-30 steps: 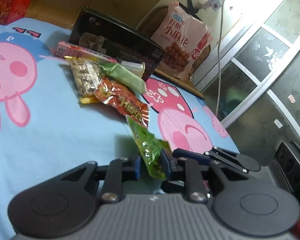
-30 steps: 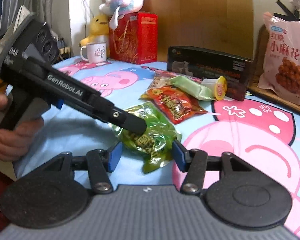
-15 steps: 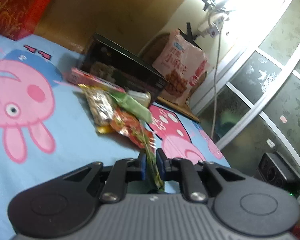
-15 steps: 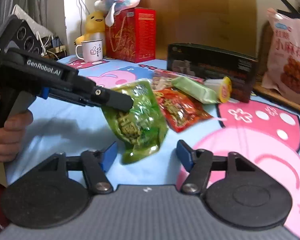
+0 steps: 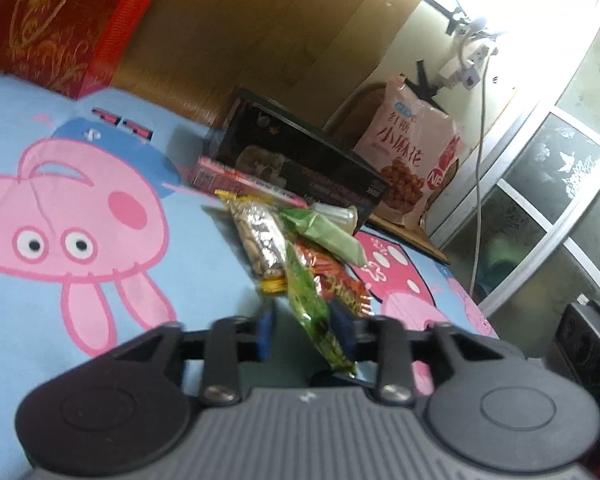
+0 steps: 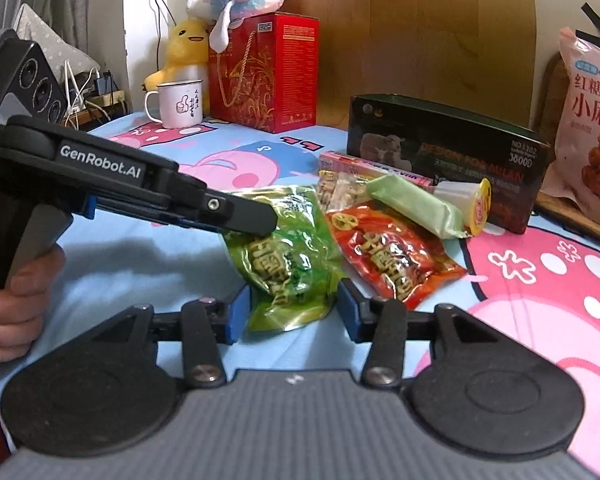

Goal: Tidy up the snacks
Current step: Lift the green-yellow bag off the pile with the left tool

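A green snack packet (image 6: 288, 268) stands upright above the blue cartoon sheet (image 6: 140, 264). My left gripper (image 6: 266, 224) reaches in from the left at the packet's top edge. In the left wrist view the green packet (image 5: 308, 304) is edge-on between the left gripper's (image 5: 304, 330) opening jaws, leaning on the right pad with a gap to the left pad. My right gripper (image 6: 294, 314) is closing, with the packet's lower end between its pads, which are close to its side edges. A red packet (image 6: 396, 256) lies just right of it.
Behind lie a pale green bar (image 6: 416, 204), a clear nut packet (image 6: 340, 190), a pink box (image 6: 372, 166) and a yellow-lidded cup (image 6: 476, 206) against a black box (image 6: 444, 152). A large pink bag (image 6: 592, 128) stands right. A red gift box (image 6: 268, 72) and mug (image 6: 178, 104) stand at the back.
The left gripper lifted the green packet off the sheet and stood it upright, then its jaws parted. The right gripper moved in around the packet's lower end and narrowed slightly.
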